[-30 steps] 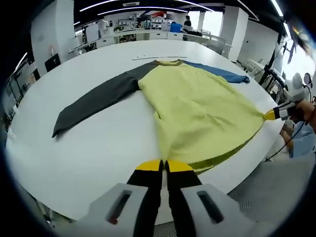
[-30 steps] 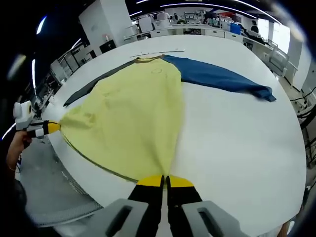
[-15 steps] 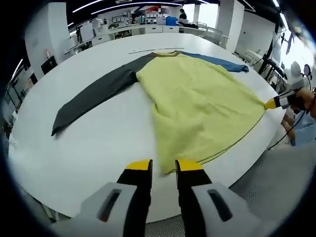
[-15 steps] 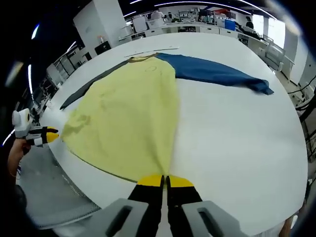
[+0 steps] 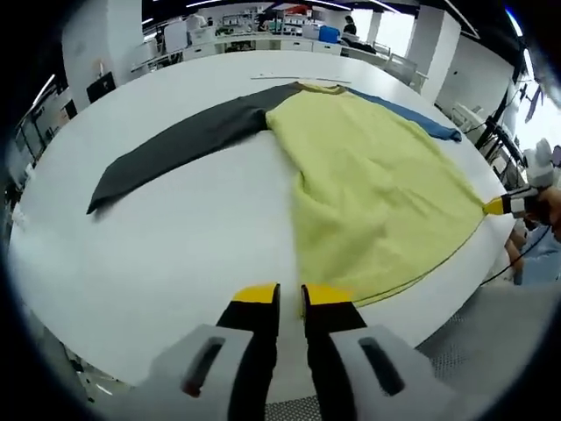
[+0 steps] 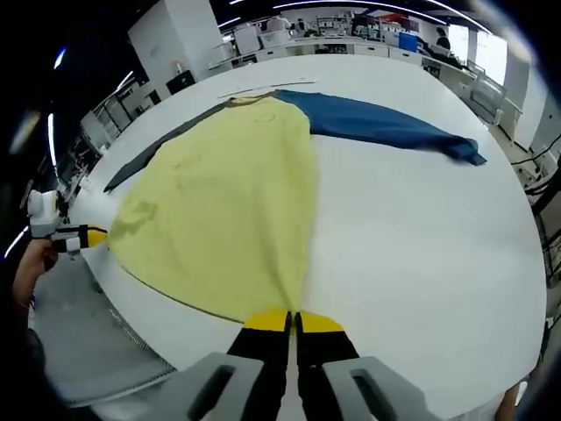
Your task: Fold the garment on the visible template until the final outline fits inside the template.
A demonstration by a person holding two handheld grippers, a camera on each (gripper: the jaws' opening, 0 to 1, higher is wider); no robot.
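A garment (image 5: 377,184) with a yellow body, a dark grey sleeve (image 5: 180,149) and a blue sleeve (image 6: 386,127) lies spread flat on a large white table (image 5: 158,254), its neckline pointing away from the person and its hem toward the near table edge. In the left gripper view, the left gripper (image 5: 290,296) sits at the bottom, its yellow-tipped jaws a narrow gap apart with no cloth between them; the yellow hem lies just ahead and slightly to the right of the tips, near but not gripped. In the right gripper view, the right gripper (image 6: 293,321) has its jaws pressed together on the near corner of the yellow hem, and the fabric fans out from the tips across the table. That same gripper appears at the right edge of the left gripper view, holding the pointed hem corner at the table's rim, with a hand (image 5: 552,210) behind it. At the left edge of the right gripper view, the left gripper is seen clear of the hem, just beside the garment's other lower corner. The blue sleeve stretches away to the right, the grey one to the left. Desks and shelving stand in the background beyond the table.
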